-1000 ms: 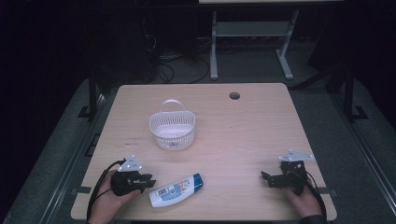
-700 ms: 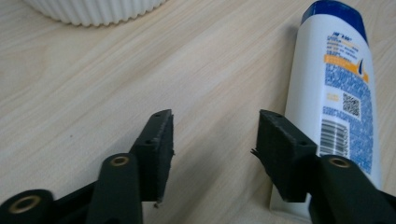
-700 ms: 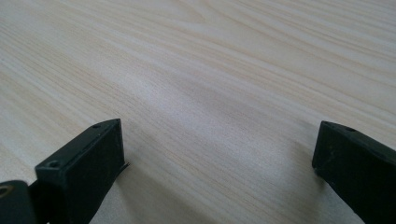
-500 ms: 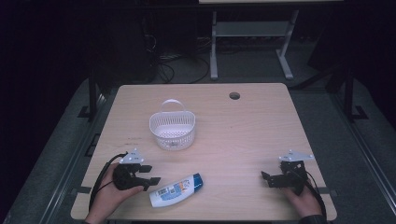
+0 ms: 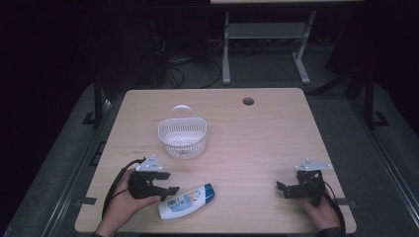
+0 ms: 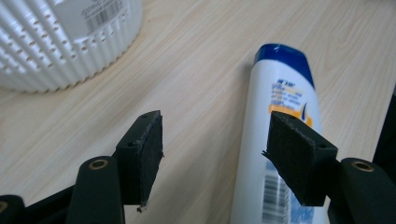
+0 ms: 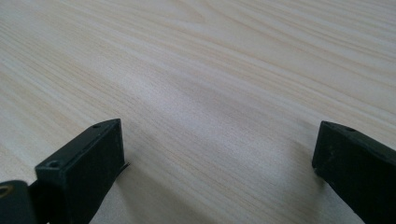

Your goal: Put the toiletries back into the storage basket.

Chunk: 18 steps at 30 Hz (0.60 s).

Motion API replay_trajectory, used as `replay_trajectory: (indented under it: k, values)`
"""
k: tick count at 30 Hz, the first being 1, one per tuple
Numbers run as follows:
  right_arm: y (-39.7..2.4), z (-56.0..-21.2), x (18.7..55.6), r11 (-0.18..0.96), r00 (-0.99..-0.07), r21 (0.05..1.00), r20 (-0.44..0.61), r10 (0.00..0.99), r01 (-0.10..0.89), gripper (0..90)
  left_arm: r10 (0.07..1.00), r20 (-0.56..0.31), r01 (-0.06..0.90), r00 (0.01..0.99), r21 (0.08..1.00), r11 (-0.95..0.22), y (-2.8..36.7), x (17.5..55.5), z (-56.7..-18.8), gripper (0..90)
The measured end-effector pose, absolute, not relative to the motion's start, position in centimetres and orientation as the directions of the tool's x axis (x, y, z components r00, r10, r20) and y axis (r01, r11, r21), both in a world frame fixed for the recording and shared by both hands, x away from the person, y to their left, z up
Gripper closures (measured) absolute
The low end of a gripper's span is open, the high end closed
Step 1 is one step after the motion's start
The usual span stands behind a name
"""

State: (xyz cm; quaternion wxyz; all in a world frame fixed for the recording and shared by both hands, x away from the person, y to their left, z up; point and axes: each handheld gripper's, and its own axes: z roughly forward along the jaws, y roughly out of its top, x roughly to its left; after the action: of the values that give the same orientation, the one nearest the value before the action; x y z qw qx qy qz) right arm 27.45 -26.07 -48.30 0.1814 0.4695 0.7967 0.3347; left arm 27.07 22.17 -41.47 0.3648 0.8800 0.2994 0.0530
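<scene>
Your left tongs (image 5: 165,187) have just been opening — wide now, nothing between them. The shampoo bottle (image 5: 187,200) lies on the tabletop (image 5: 257,143) at 6 o'clock of the white basket (image 5: 182,136) (not yet inside). Right tongs (image 5: 285,190) gape, idle.

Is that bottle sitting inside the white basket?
No, the bottle lies flat on the table, apart from the basket and nearer the person.

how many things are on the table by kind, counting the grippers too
baskets: 1, the white basket, standing upright
bottles: 1, the white bottle with a blue cap, lying on its side
grippers: 2, the left gripper and the right gripper, both open with nothing between the jaws
total: 4
</scene>
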Motion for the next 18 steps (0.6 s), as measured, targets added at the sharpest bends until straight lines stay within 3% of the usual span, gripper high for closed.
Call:
replay_trajectory:
  k: [18]
  values:
    - [-26.1, -48.3, 27.5, 0.335, -0.493, 0.703, 0.025, 0.87, 0.627, 1.7, 0.493, -0.126, 0.443, 0.861, 0.663, -0.604, 18.4, 27.2, -41.3, 35.1]
